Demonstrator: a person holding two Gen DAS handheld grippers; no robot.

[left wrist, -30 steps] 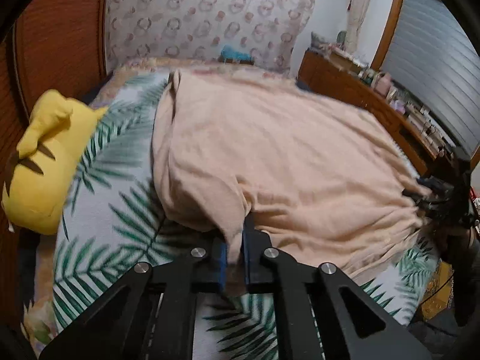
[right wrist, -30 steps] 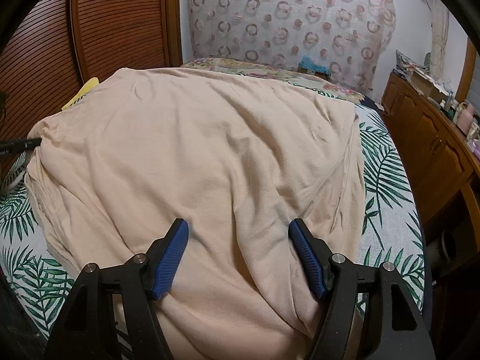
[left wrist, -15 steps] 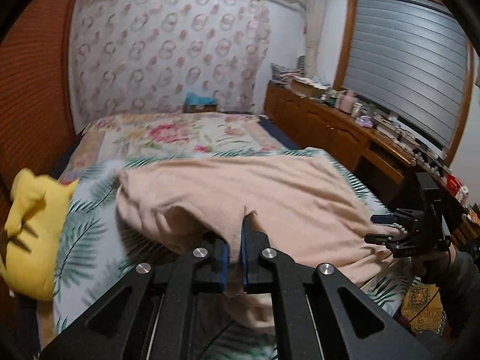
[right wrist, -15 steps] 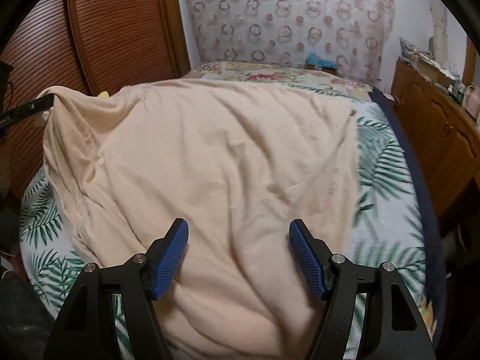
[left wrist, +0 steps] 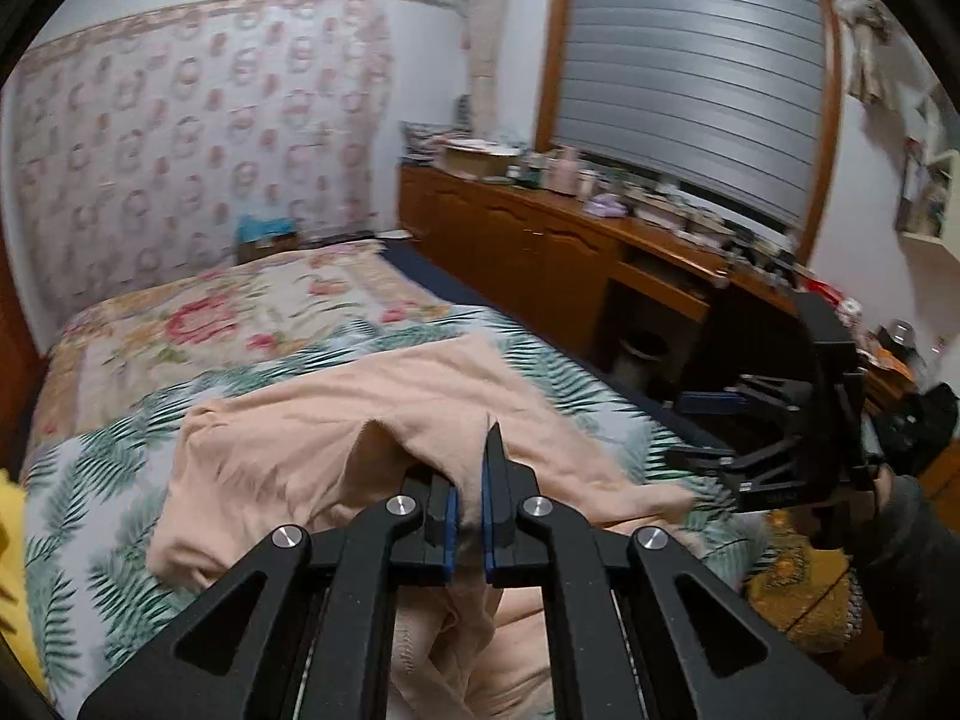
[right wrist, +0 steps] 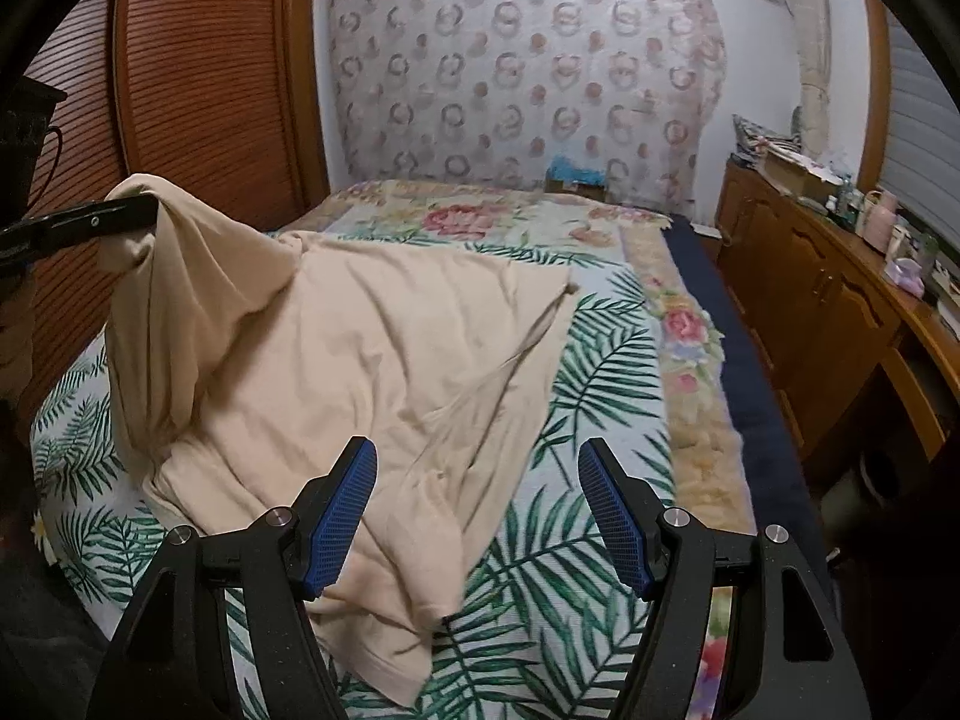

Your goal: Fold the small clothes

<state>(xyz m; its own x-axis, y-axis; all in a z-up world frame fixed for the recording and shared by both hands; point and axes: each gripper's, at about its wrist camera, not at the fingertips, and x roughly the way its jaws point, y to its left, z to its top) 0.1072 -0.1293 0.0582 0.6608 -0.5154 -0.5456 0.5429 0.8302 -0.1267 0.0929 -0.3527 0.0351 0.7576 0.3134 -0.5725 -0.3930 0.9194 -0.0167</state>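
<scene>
- The left gripper (left wrist: 469,516) has its jaws pressed together on a pinch of the peach garment (right wrist: 372,360), and in the right wrist view that held corner hangs raised off the bed at the far left, cloth draping down from the dark fingers (right wrist: 114,216)
- The garment lies mostly on the palm-leaf bedspread (right wrist: 600,384), spread across the left and middle of the bed, rumpled, with creases running toward its near hem; its right edge slants across the leaves and a far corner points toward the floral blanket (right wrist: 468,216)
- No neat fold shows yet: the cloth is one loose layer with a lifted corner, so I judge the task to be at an early stage, at the start of a first fold or a straightening lift
- The right gripper (right wrist: 477,516) has its blue pads standing well apart with nothing between them; the left pad hangs over the garment's near hem, the right pad over bare bedspread
- Still to do, as I judge it: carry the raised side over, lay it flat, smooth it, then fold again to a compact stack
- At the far right the wooden sideboard (right wrist: 840,324) runs beside the bed and plays no part
</scene>
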